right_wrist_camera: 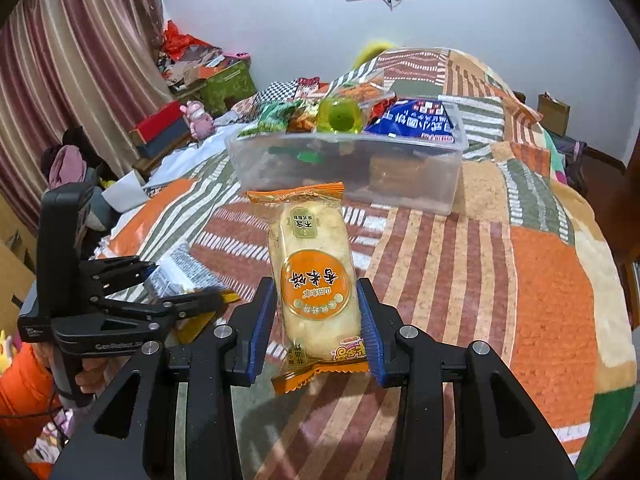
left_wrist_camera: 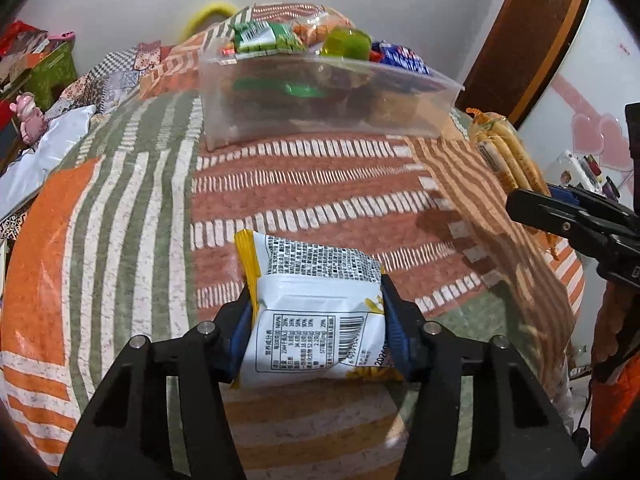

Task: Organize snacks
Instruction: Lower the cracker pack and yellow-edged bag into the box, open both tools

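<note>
since both grippers already have something between the pads, here's how the stuff looks to handle. the left gripper [left_wrist_camera: 316,320] is clamped across the middle of a white and yellow snack packet [left_wrist_camera: 316,312], blue pads pressing in on both long edges, and the film bulges a bit between them. that one's a puffy sealed bag, so light, soft and kind of slick; i'd guess it can squirm out if you squeeze only the air pocket, so a grip across the body near the centre like this seems right.

the right gripper [right_wrist_camera: 318,320] is closed on a rice cracker pack [right_wrist_camera: 314,280], orange ends and a clear wrapper, held at its lower half with the top sticking out forward. the cracker inside is stiff but brittle, so probably no need for extra squeeze or it cracks. the crimped ends are flimsy, so not a place to grab.

further out, both packs hang over the striped blanket [right_wrist_camera: 460,280], not resting on it as far as i can tell. the clear plastic box [right_wrist_camera: 348,168] sits ahead on the bed, already piled up with snacks past the rim, including a green jelly cup [right_wrist_camera: 340,116] on top. room in there looks tight, so anything dropped in could slide off.
</note>
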Motion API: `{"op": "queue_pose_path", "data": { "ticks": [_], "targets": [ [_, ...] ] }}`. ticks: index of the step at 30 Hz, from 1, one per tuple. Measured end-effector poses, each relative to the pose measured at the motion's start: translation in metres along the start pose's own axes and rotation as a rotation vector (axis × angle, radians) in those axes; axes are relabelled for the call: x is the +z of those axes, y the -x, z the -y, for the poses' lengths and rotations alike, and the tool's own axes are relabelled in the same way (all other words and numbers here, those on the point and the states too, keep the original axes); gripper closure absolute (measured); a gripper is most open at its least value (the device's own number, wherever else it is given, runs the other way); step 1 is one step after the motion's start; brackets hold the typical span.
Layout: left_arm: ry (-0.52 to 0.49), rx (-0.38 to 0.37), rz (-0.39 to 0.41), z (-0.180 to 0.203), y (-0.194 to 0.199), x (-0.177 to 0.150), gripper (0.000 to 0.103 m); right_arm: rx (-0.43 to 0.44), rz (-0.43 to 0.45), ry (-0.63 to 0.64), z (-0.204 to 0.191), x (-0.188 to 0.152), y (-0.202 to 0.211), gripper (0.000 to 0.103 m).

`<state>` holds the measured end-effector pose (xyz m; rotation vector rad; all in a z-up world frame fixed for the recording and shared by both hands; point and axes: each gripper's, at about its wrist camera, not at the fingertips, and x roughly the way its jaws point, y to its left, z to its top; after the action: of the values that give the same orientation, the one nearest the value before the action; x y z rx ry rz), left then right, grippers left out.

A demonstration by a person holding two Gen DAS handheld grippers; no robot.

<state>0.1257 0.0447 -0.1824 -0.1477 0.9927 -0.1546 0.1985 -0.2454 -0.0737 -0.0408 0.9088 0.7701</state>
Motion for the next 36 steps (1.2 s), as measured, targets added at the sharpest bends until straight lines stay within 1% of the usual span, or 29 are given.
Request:
{"op": "queue_pose_path", "data": {
  "ticks": [7,14,20,24,27,30,36],
  "targets": [
    [-0.011,0.003,0.097,0.002,0.023,0.03,0.048,-0.021,0.043,-0.016,0.007,0.022,0.0,0.066],
    [-0.031,0.017,0.208,0.006,0.038,0.085,0.048,-0.045,0.106,-0.039,0.019,0.057,-0.002,0.066],
    [-0.012,0.017,0.253,0.002,0.034,0.132,0.048,-0.073,0.153,-0.042,0.026,0.09,-0.008,0.066],
    [-0.003,0.02,0.265,-0.003,0.021,0.162,0.048,-0.086,0.176,-0.039,0.032,0.111,-0.016,0.066],
    [0.003,0.026,0.254,-0.006,0.004,0.18,0.048,-0.092,0.17,-0.028,0.035,0.124,-0.027,0.066],
    [0.001,0.036,0.236,-0.008,-0.016,0.194,0.048,-0.101,0.15,-0.009,0.037,0.133,-0.044,0.066],
    [-0.019,0.055,0.197,-0.005,-0.05,0.209,0.048,-0.107,0.087,0.002,0.045,0.133,-0.074,0.066]
  ]
}}
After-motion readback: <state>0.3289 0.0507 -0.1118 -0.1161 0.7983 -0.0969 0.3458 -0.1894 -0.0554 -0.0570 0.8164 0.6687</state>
